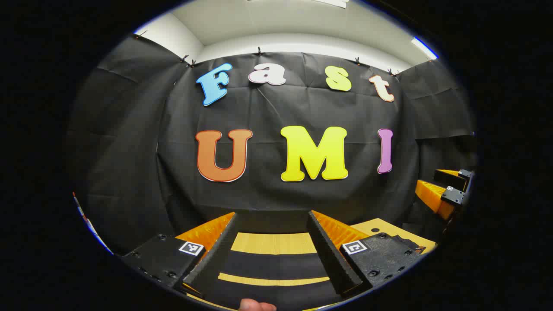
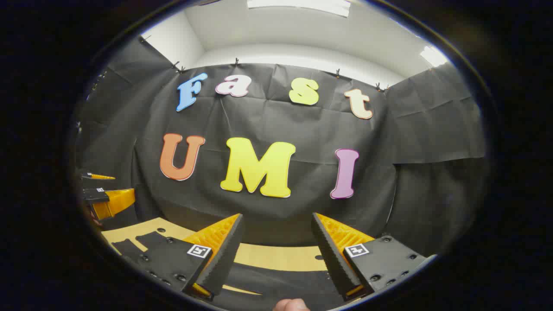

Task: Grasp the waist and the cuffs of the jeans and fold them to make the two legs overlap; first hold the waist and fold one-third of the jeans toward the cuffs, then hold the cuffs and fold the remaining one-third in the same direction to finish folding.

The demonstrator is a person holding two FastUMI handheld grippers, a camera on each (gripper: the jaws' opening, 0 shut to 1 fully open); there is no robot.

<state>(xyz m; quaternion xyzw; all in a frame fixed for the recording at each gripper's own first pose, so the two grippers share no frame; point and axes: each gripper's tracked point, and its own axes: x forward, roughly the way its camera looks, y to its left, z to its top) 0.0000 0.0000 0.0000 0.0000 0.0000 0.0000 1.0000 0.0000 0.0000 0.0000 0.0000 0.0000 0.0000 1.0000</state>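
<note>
Dark cloth, seemingly the jeans point(image 1: 272, 264), lies flat on a light wooden table point(image 1: 273, 243) in bands with strips of wood between them. In the right gripper view the same dark cloth point(image 2: 276, 278) lies below and between the fingers, and more of it point(image 2: 129, 247) at the lower left. My left gripper point(image 1: 272, 214) hangs open above the cloth, facing the wall and holding nothing. My right gripper point(image 2: 277, 216) is likewise open and apart from the cloth. The two are side by side: the right gripper point(image 1: 433, 185) sits at the far right, the left gripper point(image 2: 113, 189) at the far left.
The booth's black cloth wall point(image 1: 276, 194) stands close behind the table's far edge. A fingertip of the holding hand point(image 1: 257, 306) shows at the bottom of the left gripper view, and another fingertip point(image 2: 291, 305) in the right gripper view.
</note>
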